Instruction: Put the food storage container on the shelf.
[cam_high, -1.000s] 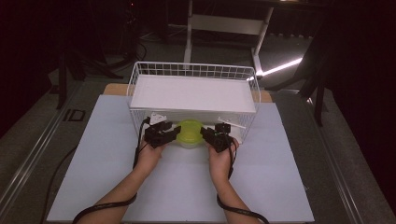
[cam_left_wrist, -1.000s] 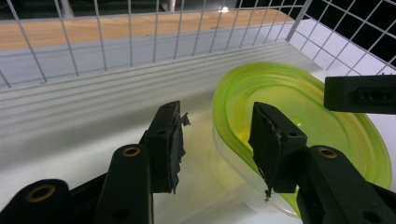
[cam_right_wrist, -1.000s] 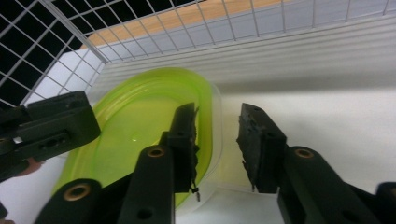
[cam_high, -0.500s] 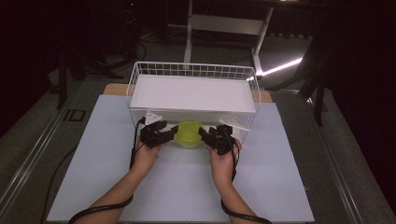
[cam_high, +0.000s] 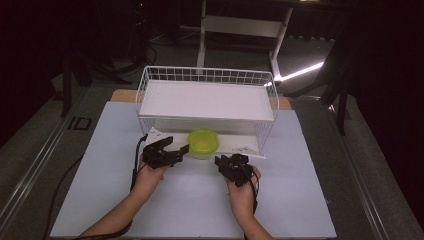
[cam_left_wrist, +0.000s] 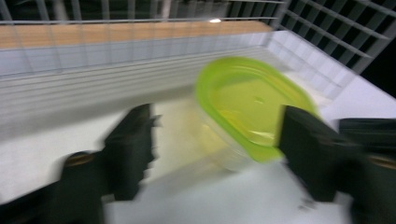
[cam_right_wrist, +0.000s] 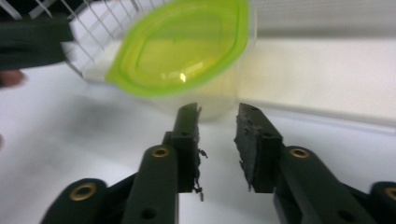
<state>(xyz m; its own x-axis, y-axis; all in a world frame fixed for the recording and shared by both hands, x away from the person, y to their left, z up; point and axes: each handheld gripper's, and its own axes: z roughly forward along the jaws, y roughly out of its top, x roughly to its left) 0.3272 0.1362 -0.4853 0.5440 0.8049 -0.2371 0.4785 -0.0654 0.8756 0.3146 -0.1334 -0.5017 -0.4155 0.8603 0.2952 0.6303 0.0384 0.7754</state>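
A clear tub with a lime-green lid (cam_high: 202, 142) stands on the white table at the near side of a white wire basket (cam_high: 207, 71). My left gripper (cam_high: 178, 151) is just left of the tub. Its jaws are wide open in the left gripper view (cam_left_wrist: 219, 154), and the blurred tub (cam_left_wrist: 247, 100) lies ahead between them, nearer the right jaw. My right gripper (cam_high: 231, 164) sits nearer the person, to the tub's right. In the right gripper view (cam_right_wrist: 218, 114) its jaws stand a narrow gap apart with nothing held, a short way from the tub (cam_right_wrist: 187, 51).
The basket holds a white board (cam_high: 207, 100), and its wire walls rise behind and beside the tub (cam_left_wrist: 327, 42). The white table sheet (cam_high: 195, 205) spreads out toward the person. Cables trail from both grippers. A white stand (cam_high: 240, 25) is beyond the table.
Both grippers flanked the tub a second ago. The right one has drawn back toward the person and the left one has slid slightly back and left. The tub has stayed put.
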